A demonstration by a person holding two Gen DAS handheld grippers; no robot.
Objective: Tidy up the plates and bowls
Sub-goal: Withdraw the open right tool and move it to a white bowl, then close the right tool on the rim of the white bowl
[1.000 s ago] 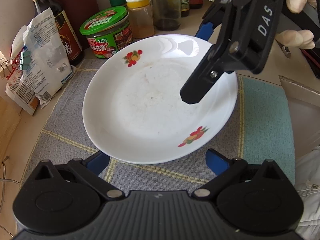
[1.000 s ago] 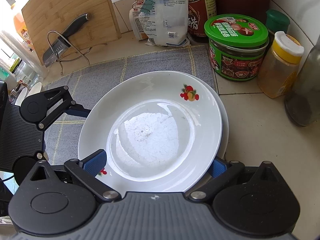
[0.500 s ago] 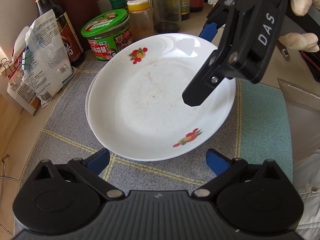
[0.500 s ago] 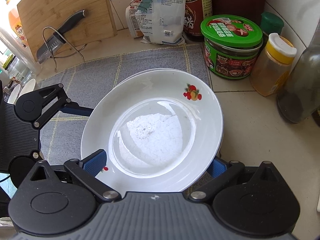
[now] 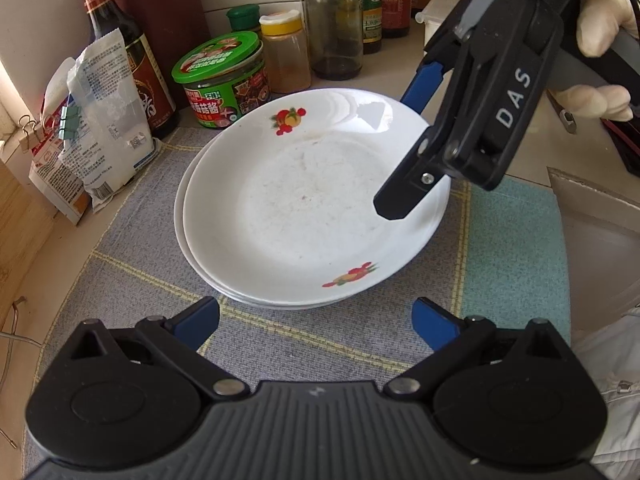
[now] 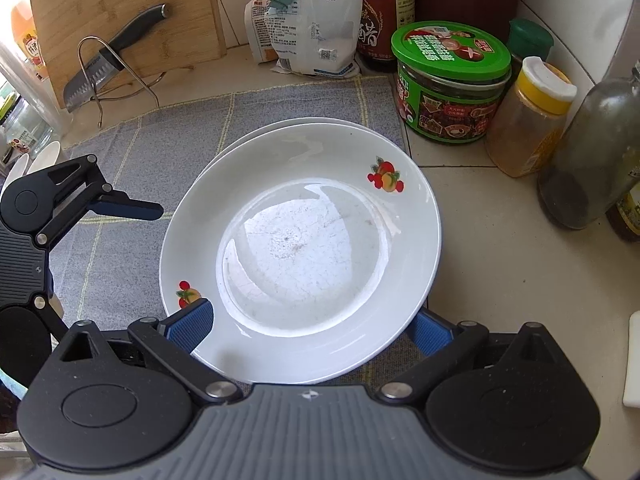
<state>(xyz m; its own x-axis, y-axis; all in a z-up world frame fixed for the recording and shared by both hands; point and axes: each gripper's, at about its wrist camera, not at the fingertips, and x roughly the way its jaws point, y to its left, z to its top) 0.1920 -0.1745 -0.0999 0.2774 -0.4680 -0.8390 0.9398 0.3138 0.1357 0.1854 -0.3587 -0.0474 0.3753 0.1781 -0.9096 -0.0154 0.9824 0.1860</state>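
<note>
Top plate sitting on a second plate, right fingers straddling its rim.

Left wrist view: the left gripper (image 5: 316, 320) is hovering with fingers spread wide at 6 o'clock of the glossy white plate (image 5: 312, 208) on the woven mat (image 5: 132, 248). Right wrist view: the right gripper (image 6: 310, 322) is straddling that round plate's near rim; whether it is pinching, I cannot tell.
</note>
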